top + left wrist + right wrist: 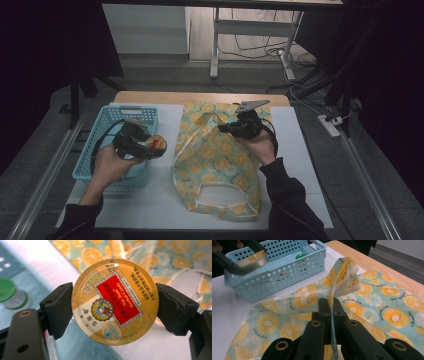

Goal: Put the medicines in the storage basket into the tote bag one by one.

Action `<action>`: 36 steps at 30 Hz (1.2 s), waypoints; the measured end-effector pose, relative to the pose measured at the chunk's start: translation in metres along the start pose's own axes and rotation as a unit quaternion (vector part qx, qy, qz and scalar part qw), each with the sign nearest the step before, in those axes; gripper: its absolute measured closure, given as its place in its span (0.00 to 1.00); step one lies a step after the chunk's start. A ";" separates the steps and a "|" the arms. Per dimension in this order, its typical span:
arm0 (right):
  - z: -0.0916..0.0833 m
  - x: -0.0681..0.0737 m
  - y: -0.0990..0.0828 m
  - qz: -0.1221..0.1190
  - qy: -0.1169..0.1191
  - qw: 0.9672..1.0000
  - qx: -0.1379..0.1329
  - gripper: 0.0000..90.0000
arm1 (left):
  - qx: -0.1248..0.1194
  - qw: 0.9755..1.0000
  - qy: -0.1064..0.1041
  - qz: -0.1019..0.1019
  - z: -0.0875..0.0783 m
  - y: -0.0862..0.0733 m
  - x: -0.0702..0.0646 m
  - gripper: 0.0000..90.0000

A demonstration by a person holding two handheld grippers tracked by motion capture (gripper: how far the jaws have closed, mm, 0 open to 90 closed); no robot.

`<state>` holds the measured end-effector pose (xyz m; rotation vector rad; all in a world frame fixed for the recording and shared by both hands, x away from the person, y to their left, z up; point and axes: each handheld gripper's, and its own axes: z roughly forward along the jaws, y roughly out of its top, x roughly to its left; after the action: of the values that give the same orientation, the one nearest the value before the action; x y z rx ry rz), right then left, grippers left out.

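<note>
The left claw (pixel 113 302) clamped a round, glossy gold candy tin (pixel 115 301) by its rim, red label facing its camera, held above the right edge of the perforated light-blue plastic basket (pixel 100 145) near the bench's left edge. The left hand (pixel 110 165) gripped from below. The right claw (pixel 331 312) was pinched shut on a raised fold of the thin orange-print bag (pixel 374 305), which lay flat across the bench's middle. The right gripper view showed a green-lidded item (pixel 300 256) inside the basket; the left gripper view showed the tin's print.
</note>
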<state>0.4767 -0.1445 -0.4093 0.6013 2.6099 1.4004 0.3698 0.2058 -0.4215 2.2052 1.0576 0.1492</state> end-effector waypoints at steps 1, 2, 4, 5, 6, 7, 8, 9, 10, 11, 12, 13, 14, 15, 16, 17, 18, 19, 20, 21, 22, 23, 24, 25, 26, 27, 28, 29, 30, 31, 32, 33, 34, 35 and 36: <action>0.000 0.000 0.000 0.000 0.000 1.000 0.000 1.00 | 0.002 1.000 -0.003 0.004 0.001 0.001 -0.003 0.23; 0.000 0.000 0.000 0.000 -0.001 1.000 0.000 1.00 | 0.003 1.000 -0.004 0.007 0.002 0.003 -0.005 0.23; 0.000 -0.001 0.000 0.001 -0.001 1.000 0.000 1.00 | 0.002 1.000 -0.011 0.012 0.005 0.005 -0.010 0.23; 0.000 -0.001 -0.001 0.001 -0.002 1.000 0.000 1.00 | 0.003 1.000 -0.015 0.015 0.006 0.006 -0.012 0.23; 0.000 -0.001 -0.001 0.001 -0.003 1.000 0.000 1.00 | 0.002 1.000 -0.018 0.018 0.007 0.008 -0.014 0.23; 0.000 -0.002 -0.001 0.001 -0.003 1.000 0.001 1.00 | 0.002 1.000 -0.021 0.020 0.008 0.009 -0.017 0.23; 0.000 -0.002 -0.001 0.002 -0.004 1.000 0.001 1.00 | 0.002 0.999 -0.023 0.023 0.009 0.011 -0.019 0.23; 0.000 -0.002 -0.001 0.003 -0.004 1.000 0.002 1.00 | 0.002 0.999 -0.025 0.026 0.011 0.013 -0.021 0.23; 0.001 -0.002 -0.001 0.003 -0.003 1.000 0.002 1.00 | 0.002 0.999 -0.030 0.030 0.012 0.014 -0.023 0.23; 0.001 -0.002 -0.002 0.004 -0.004 1.000 0.002 1.00 | 0.003 0.999 -0.033 0.034 0.013 0.016 -0.026 0.23; 0.001 -0.003 -0.002 0.004 -0.004 1.000 0.002 1.00 | 0.003 0.999 -0.036 0.037 0.015 0.018 -0.028 0.23; 0.001 -0.003 -0.002 0.004 -0.005 1.000 0.003 1.00 | 0.003 0.998 -0.040 0.041 0.016 0.019 -0.031 0.23; 0.001 -0.003 -0.002 0.004 -0.005 1.000 0.003 1.00 | 0.001 0.998 -0.044 0.042 0.018 0.021 -0.033 0.23; 0.001 -0.003 -0.002 0.004 -0.005 1.000 0.003 1.00 | 0.002 0.998 -0.047 0.046 0.020 0.023 -0.036 0.23; 0.001 -0.004 -0.002 0.004 -0.006 1.000 0.004 1.00 | 0.002 0.997 -0.051 0.050 0.022 0.025 -0.039 0.23; 0.002 -0.004 -0.002 0.004 -0.006 1.000 0.004 1.00 | 0.004 0.997 -0.053 0.053 0.024 0.026 -0.041 0.23; 0.002 -0.004 -0.002 0.004 -0.006 1.000 0.004 1.00 | 0.004 0.997 -0.056 0.057 0.027 0.028 -0.043 0.23; 0.002 -0.004 -0.002 0.005 -0.006 1.000 0.004 1.00 | 0.005 0.996 -0.059 0.060 0.029 0.030 -0.046 0.23; 0.002 -0.004 -0.003 0.005 -0.006 1.000 0.004 1.00 | 0.007 0.996 -0.062 0.063 0.033 0.032 -0.049 0.23; 0.002 -0.004 -0.003 0.005 -0.006 1.000 0.004 1.00 | 0.007 0.996 -0.064 0.065 0.036 0.033 -0.051 0.23; 0.002 -0.004 -0.003 0.006 -0.006 1.000 0.004 1.00 | 0.009 0.995 -0.066 0.068 0.039 0.035 -0.053 0.23; 0.002 -0.004 -0.003 0.006 -0.006 1.000 0.005 1.00 | 0.011 0.995 -0.068 0.070 0.042 0.036 -0.055 0.23; 0.002 -0.004 -0.003 0.005 -0.007 1.000 0.005 1.00 | 0.011 0.995 -0.069 0.073 0.045 0.038 -0.057 0.23; 0.002 -0.005 -0.003 0.005 -0.007 1.000 0.005 1.00 | 0.013 0.995 -0.069 0.076 0.048 0.040 -0.058 0.23; 0.002 -0.005 -0.003 0.005 -0.007 1.000 0.005 1.00 | 0.014 0.994 -0.071 0.079 0.051 0.042 -0.060 0.23; 0.002 -0.005 -0.003 0.006 -0.007 1.000 0.004 1.00 | 0.015 0.994 -0.071 0.081 0.054 0.043 -0.062 0.23; 0.002 -0.005 -0.003 0.006 -0.007 1.000 0.004 1.00 | 0.017 0.994 -0.072 0.085 0.056 0.045 -0.063 0.23; 0.002 -0.005 -0.003 0.006 -0.007 1.000 0.004 1.00 | 0.017 0.994 -0.073 0.085 0.059 0.046 -0.065 0.23; 0.002 -0.005 -0.003 0.006 -0.008 1.000 0.003 1.00 | 0.016 0.993 -0.074 0.087 0.062 0.048 -0.066 0.23; 0.002 -0.005 -0.003 0.006 -0.008 1.000 0.002 1.00 | 0.018 0.993 -0.075 0.090 0.065 0.049 -0.068 0.23; 0.001 -0.005 -0.003 0.006 -0.008 1.000 0.002 1.00 | 0.019 0.993 -0.074 0.092 0.068 0.050 -0.069 0.23; 0.002 -0.005 -0.003 0.006 -0.008 1.000 0.001 1.00 | 0.020 0.993 -0.074 0.094 0.071 0.051 -0.070 0.23; 0.001 -0.005 -0.003 0.005 -0.008 1.000 0.001 1.00 | 0.019 0.992 -0.076 0.095 0.074 0.052 -0.071 0.23; 0.001 -0.005 -0.003 0.006 -0.009 1.000 0.001 1.00 | 0.019 0.992 -0.078 0.096 0.078 0.054 -0.072 0.23; 0.001 -0.006 -0.003 0.006 -0.009 1.000 0.000 1.00 | 0.020 0.992 -0.079 0.096 0.080 0.054 -0.072 0.23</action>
<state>0.4813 -0.1472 -0.4127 0.6272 2.5969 1.3910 0.3869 0.0869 -0.4360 2.3108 0.7665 0.0368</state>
